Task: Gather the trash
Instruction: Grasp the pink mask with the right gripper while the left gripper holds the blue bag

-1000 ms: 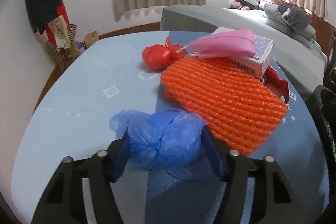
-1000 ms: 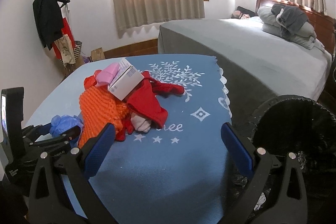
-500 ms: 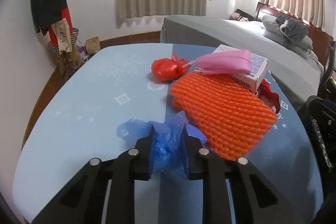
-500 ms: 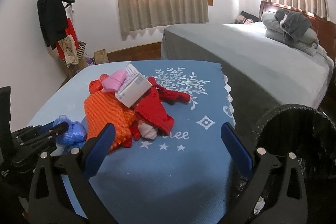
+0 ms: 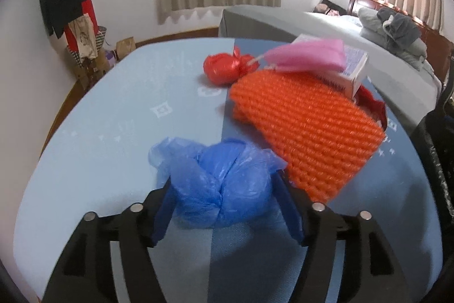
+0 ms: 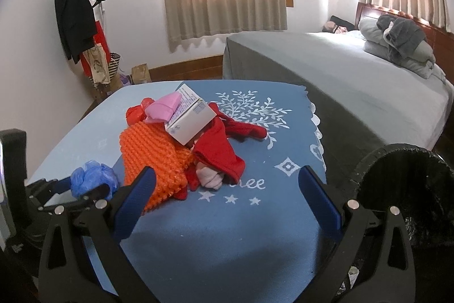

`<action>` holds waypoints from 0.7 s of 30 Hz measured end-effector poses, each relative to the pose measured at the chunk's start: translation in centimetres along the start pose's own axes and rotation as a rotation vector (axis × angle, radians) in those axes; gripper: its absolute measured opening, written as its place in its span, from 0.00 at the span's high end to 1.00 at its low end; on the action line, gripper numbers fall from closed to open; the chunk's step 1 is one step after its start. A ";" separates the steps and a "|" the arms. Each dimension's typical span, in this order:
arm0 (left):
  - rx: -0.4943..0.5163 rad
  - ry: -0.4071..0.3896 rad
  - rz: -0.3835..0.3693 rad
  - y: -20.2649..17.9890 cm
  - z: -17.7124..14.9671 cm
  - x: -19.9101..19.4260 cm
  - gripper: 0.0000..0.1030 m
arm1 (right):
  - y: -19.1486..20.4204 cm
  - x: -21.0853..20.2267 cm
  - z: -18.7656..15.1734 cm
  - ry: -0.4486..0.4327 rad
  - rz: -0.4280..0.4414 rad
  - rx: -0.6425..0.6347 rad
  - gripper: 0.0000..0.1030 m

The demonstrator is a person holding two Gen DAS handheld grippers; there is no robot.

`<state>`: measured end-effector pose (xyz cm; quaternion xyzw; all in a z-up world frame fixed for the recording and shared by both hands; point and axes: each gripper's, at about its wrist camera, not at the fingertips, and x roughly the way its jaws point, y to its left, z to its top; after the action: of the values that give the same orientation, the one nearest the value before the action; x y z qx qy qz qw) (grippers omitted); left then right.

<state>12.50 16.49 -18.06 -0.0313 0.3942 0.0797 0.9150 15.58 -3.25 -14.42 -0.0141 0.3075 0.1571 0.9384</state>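
Blue-clothed table [image 5: 93, 138]: the knotted blue plastic bag [image 5: 224, 183] sits beside the orange mesh, between my left fingers [image 5: 163, 213], just reopened (not pinching it); my right gripper [image 6: 225, 196] gapes empty, farther off.

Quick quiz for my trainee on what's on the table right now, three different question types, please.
1. True or false: the white carton lies flat on the bare tablecloth.
2. What sits between the left tongs? A. blue plastic bag B. pink pouch C. grey pillow
3. In the right wrist view, past which edge of the table does the black bin stand?

Key: 1 false, it is propped on the orange netting. 2 A; those tongs have just been opening, with the bag between them. 3 the right edge.
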 end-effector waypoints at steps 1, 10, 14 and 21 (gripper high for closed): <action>-0.001 0.007 -0.002 0.1 0.0 0.2 0.34 | 0.0 0.0 0.0 0.002 0.001 -0.001 0.05; -0.020 0.007 -0.038 0.4 0.0 0.2 0.60 | 0.4 0.2 0.2 0.003 0.019 -0.007 0.05; -0.033 -0.027 -0.042 0.9 0.4 -0.7 0.63 | 0.8 0.1 0.8 -0.014 0.025 -0.016 0.05; -0.046 -0.103 -0.019 2.0 3.0 -2.6 0.63 | 2.2 0.4 3.8 -0.080 0.072 -0.027 0.06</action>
<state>12.51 18.48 -14.07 -0.0519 0.3444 0.0817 0.9338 17.46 -0.61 -11.41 -0.0092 0.2678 0.1953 0.9434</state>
